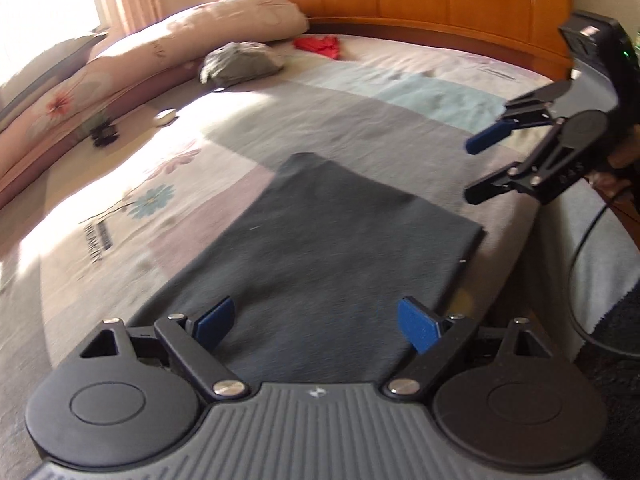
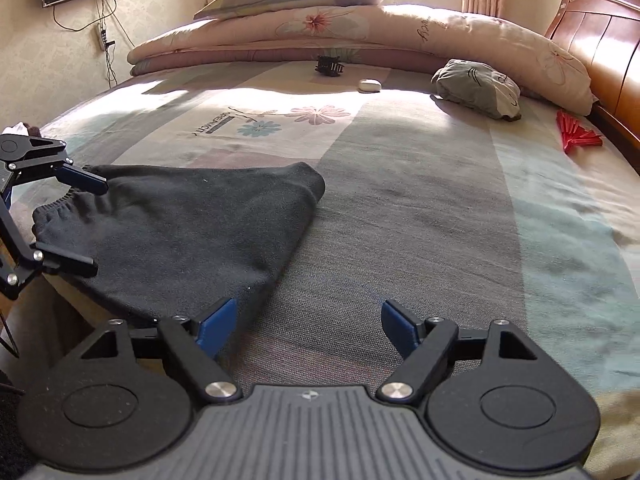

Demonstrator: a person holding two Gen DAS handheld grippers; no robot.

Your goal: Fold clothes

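a dark garment (image 1: 328, 248) is seen lying flat on the bed (image 1: 400, 120), already doubled over, directly ahead of and beneath the left gripper (image 1: 320, 320), whose jaws are spread with nothing between them. the right gripper (image 2: 308, 324) is held just off the garment's right edge, jaws likewise spread and empty, over bare bedspread. if only the top layer is pinched, the fold could be dragged open; if the bedspread is caught too, the cloth could be bunched.
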